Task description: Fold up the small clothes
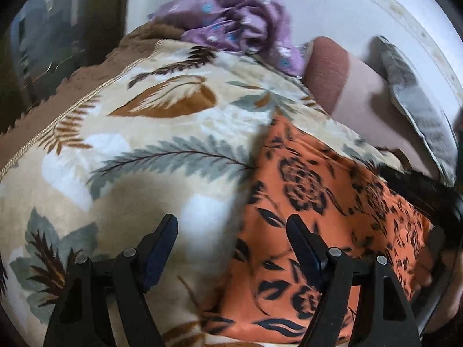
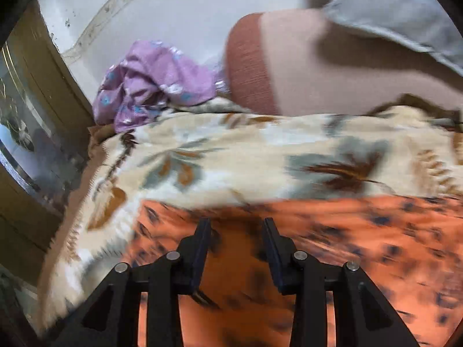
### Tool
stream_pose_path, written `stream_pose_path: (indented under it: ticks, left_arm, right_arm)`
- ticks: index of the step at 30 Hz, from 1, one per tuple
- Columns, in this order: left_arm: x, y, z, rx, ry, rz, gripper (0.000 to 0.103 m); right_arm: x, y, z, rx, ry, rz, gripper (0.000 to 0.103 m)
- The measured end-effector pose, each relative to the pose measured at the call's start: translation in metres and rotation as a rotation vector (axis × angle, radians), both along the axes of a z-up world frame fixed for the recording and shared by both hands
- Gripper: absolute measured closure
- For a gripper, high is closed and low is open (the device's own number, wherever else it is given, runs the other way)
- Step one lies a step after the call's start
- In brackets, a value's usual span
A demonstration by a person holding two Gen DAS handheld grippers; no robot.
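An orange garment with a black flower print [image 1: 312, 231] lies flat on a cream blanket with a leaf pattern [image 1: 150, 133]. My left gripper [image 1: 231, 222] hovers over the garment's left edge, jaws wide apart, nothing between them. In the right wrist view the same orange garment [image 2: 361, 245] fills the lower part, blurred by motion. My right gripper [image 2: 235, 225] stands above it with a narrower gap, and I see no cloth pinched between the fingers. A crumpled purple garment with blue spots [image 1: 240, 26] sits at the blanket's far edge, also seen as the purple garment [image 2: 153, 84].
A pink and rust-brown pillow [image 1: 341, 78] and a grey pillow [image 1: 413, 104] lie at the back right against a white wall [image 1: 318, 5]. Wooden furniture [image 2: 43, 86] stands at the left. The leaf blanket [image 2: 231, 150] spreads wide between the garments.
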State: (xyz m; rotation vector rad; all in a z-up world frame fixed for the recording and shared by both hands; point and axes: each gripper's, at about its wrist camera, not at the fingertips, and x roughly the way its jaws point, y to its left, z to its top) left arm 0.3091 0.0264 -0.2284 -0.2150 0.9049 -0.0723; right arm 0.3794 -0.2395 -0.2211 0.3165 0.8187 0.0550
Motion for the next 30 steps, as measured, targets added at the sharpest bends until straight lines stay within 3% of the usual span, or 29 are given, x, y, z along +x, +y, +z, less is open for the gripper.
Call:
stream_pose_path:
  ticks: [5,9,13,16,20,25,28,30]
  left_arm:
    - [-0.013,-0.028,-0.006,0.097,0.001,-0.06,0.025]
    - [-0.01,-0.035,-0.028,0.129,0.076,-0.069,0.025]
    - [-0.005,-0.036,-0.037,0.164,0.074,-0.066,0.019]
    - [-0.005,-0.044,-0.038,0.209,0.054,-0.069,0.018]
    - [-0.006,-0.049,-0.038,0.249,0.034,-0.078,0.016]
    - [-0.016,-0.049,-0.022,0.262,-0.006,-0.068,0.016]
    - [-0.032,-0.056,-0.005,0.246,-0.072,-0.117,0.016]
    - [-0.038,-0.062,-0.005,0.255,-0.066,-0.147,0.016]
  right_arm:
    - [-0.063,-0.108,-0.007,-0.012,0.065,-0.202,0.062]
    - [-0.064,-0.173,-0.022,0.02,0.118,-0.342,0.062]
    - [-0.034,-0.212,-0.055,-0.009,0.191,-0.427,0.062]
    - [-0.022,-0.228,-0.065,-0.043,0.162,-0.438,0.062]
    - [-0.025,-0.241,-0.06,0.024,0.147,-0.46,0.062]
    - [-0.085,-0.229,-0.029,0.089,0.083,-0.384,0.062]
    - [-0.127,-0.203,-0.016,0.054,0.085,-0.291,0.062]
    - [-0.156,-0.183,-0.014,0.053,0.089,-0.231,0.06]
